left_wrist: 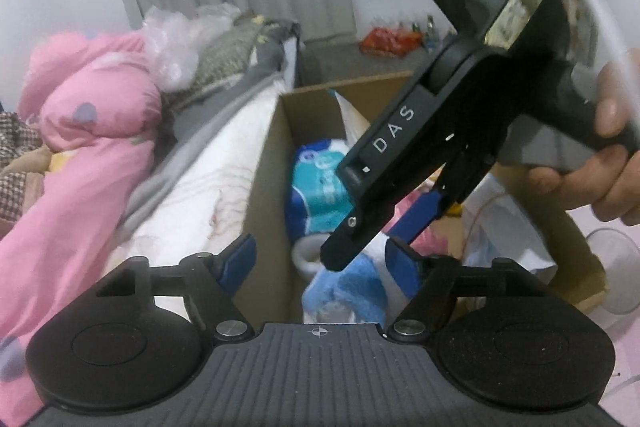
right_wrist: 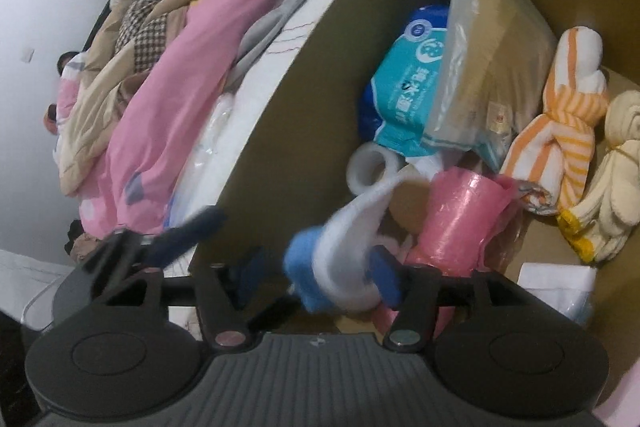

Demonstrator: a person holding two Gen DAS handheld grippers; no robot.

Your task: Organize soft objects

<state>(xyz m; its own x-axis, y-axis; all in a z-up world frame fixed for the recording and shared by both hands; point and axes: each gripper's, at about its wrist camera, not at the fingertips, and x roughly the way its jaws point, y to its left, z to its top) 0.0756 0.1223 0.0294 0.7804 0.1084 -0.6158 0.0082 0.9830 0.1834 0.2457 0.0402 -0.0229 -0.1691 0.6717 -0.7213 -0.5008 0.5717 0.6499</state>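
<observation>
A blue and white soft cloth (right_wrist: 332,263) hangs blurred between my right gripper's (right_wrist: 316,275) blue fingers, close to the right one and apart from the left one. That gripper is open over the open cardboard box (right_wrist: 280,107). In the left wrist view the same cloth (left_wrist: 348,291) lies low inside the box (left_wrist: 264,187). My left gripper (left_wrist: 320,261) stands open above it with nothing between its pads. The right gripper (left_wrist: 376,239), held by a hand (left_wrist: 600,155), reaches down into the box from the upper right.
The box holds a teal tissue pack (right_wrist: 404,99), a white tape roll (right_wrist: 370,167), a pink plastic roll (right_wrist: 460,219), an orange striped towel (right_wrist: 560,131), a cream cloth (right_wrist: 624,179) and a clear bag (right_wrist: 480,47). A bed with a pink duvet (left_wrist: 80,147) borders its left side.
</observation>
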